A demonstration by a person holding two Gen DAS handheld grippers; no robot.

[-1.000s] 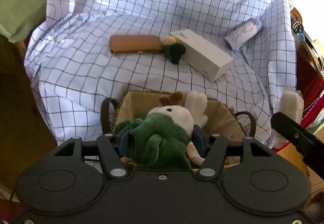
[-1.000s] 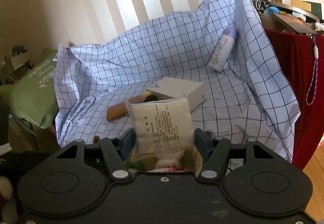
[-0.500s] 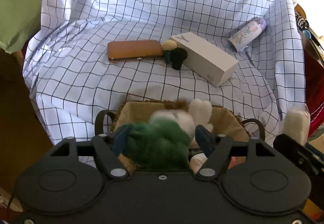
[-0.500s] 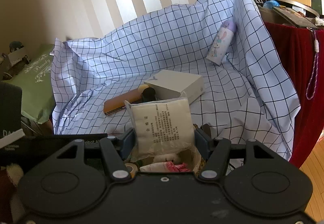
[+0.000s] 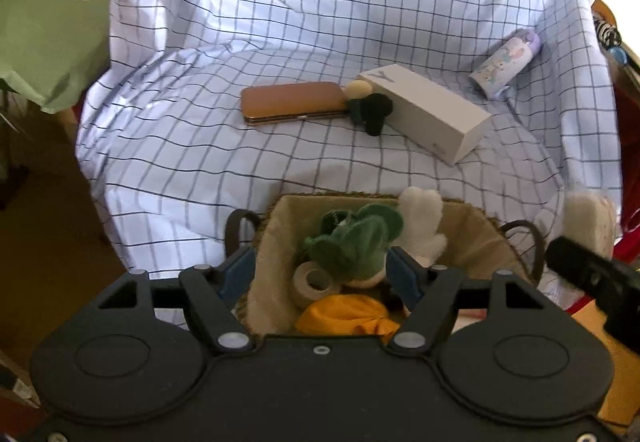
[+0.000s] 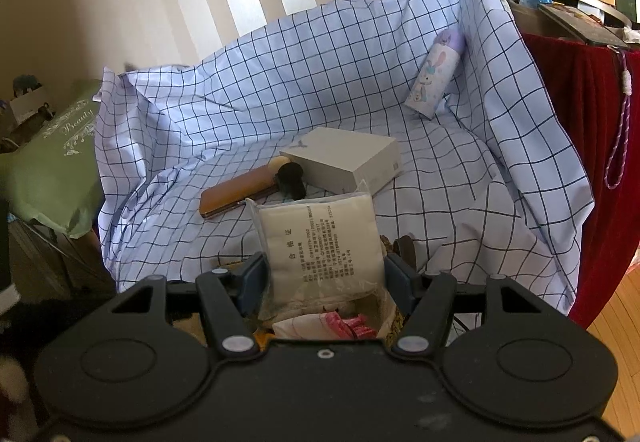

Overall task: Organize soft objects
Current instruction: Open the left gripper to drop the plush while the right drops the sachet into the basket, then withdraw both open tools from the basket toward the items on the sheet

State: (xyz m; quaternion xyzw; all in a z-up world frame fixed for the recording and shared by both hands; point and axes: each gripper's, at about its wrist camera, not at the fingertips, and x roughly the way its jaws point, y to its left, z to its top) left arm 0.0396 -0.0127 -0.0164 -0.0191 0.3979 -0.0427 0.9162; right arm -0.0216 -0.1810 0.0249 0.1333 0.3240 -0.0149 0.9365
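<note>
— Striped cream wall behind, and a blue-checked white cloth (image 5: 280,42) draped over the furniture. What lies on it?

— A tan leather case (image 5: 294,103) mid-cloth, touching a small dark-green plush figure with a cream head (image 5: 366,107), which leans on a long white box (image 5: 430,112). A pastel printed bottle (image 5: 506,62) lies near the cloth's right edge.

— And the left gripper (image 5: 318,272)?

— Its jaws have just been opening; now they stand apart, clear of the green and white plush toy (image 5: 356,242). That toy sits in the woven basket with a beige lining (image 5: 476,234) at the cloth's near edge, beside a white tape roll (image 5: 314,280) and an orange cloth bundle (image 5: 346,318).

— The right gripper (image 6: 324,278)?

— Clamped on a cream pad sealed in a clear printed packet (image 6: 320,242), held upright above the basket.
</note>
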